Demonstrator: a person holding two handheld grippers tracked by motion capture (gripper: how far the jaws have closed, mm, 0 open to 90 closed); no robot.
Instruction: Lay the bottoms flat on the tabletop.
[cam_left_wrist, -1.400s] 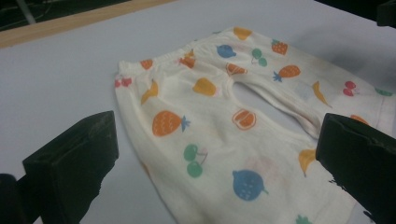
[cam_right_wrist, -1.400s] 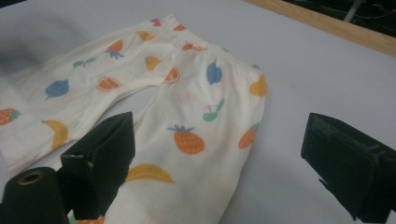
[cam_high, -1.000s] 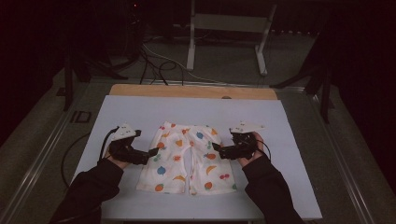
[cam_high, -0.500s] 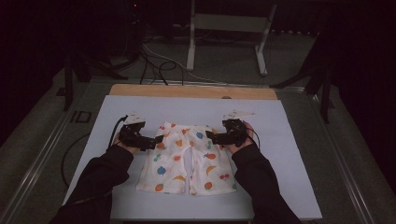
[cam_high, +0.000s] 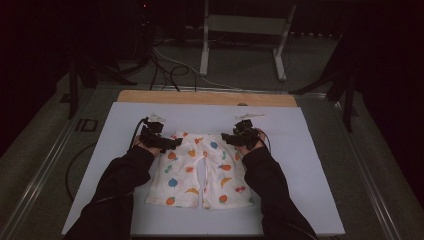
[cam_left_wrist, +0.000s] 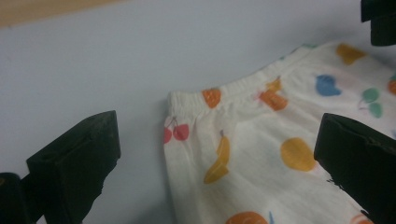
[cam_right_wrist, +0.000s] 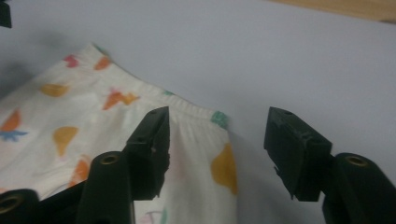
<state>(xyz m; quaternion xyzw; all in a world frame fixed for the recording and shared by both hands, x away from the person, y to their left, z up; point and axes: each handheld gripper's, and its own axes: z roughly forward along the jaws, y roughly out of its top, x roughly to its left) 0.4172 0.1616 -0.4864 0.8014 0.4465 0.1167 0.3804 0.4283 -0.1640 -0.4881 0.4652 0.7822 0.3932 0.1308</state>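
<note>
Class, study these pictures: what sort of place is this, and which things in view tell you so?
Probably a lab or studio for recording handling demonstrations: a pale mat on a workbench in a dark room, loose cables on the floor behind, and fruit-print shorts laid flat between two hand-held claws.

The right gripper (cam_right_wrist: 217, 140), its two black jaws spread wide, hangs over the elastic waistband corner of cream fruit-print shorts (cam_right_wrist: 93, 116) on a pale blue table cover (cam_right_wrist: 261, 51), one jaw above the fabric, the other above bare cover just beside the hem.

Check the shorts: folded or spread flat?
Spread flat: the shorts lie open on the white mat, both legs side by side, waistband away from the person.
</note>
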